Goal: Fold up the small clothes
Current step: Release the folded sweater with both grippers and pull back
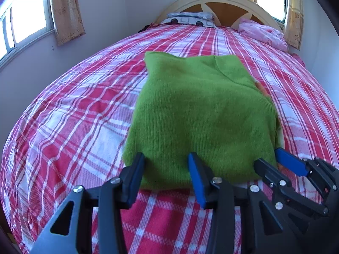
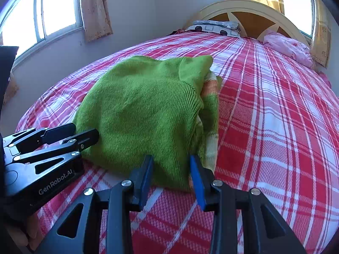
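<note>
Sunlit windows with yellow curtains (image 1: 67,10) flank a bed covered by a red-and-white plaid sheet (image 1: 74,110), with a patterned pillow (image 2: 214,28) and a pink bundle (image 2: 288,48) by the headboard (image 1: 222,6). Mid-bed lies the green knit garment (image 1: 197,114), folded into a thick block with pale orange-and-white fabric peeking from its right side. Both tongs rest at its near edge: the left tongs (image 1: 167,158) stand apart, straddling the hem, and the right tongs (image 2: 170,160) likewise stand apart around the near corner, pads not visibly pinching the cloth.
</note>
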Action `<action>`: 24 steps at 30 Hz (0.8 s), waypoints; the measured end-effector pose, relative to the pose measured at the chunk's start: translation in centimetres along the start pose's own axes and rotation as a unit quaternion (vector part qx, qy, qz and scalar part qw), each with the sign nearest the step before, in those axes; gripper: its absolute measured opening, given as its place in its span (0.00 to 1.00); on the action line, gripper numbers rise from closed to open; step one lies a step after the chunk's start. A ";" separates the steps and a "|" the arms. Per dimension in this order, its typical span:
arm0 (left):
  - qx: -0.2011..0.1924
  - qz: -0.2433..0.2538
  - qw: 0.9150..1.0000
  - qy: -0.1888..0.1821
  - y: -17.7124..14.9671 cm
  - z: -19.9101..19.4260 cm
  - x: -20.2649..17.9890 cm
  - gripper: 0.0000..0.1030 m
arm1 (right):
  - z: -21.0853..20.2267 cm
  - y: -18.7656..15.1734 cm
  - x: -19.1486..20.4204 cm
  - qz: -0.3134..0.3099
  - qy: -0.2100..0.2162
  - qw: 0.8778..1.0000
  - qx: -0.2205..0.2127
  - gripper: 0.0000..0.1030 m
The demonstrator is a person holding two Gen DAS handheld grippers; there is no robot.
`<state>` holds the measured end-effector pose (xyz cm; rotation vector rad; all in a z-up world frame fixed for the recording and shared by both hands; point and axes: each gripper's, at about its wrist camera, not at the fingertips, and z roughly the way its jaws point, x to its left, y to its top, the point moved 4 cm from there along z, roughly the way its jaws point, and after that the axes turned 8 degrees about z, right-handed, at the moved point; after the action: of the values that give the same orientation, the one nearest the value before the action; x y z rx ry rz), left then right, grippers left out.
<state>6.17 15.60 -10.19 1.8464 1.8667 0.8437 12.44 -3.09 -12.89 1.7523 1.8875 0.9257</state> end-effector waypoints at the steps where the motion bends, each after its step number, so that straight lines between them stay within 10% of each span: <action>1: 0.001 0.002 1.000 0.001 -0.3 -0.3 -0.1 0.43 | -0.2 -0.2 0.2 -0.001 -0.003 1.000 0.001 0.36; 6: -0.010 0.006 1.000 -0.026 -1.8 -2.2 -0.5 0.47 | -3.7 -1.2 -0.2 0.037 0.022 0.999 -0.024 0.39; 9: -0.012 0.001 0.999 -0.029 -2.8 -3.1 -0.4 0.68 | -5.6 -2.4 -0.4 0.042 0.003 0.999 -0.034 0.62; 24: -0.002 0.004 0.999 -0.032 -6.8 -7.3 -0.9 0.75 | -10.7 -6.7 -0.9 0.079 -0.013 0.996 -0.036 0.63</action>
<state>-3.73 13.96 -9.28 1.8567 1.8181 0.7817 0.43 -6.02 -10.16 1.8831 1.6971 1.0080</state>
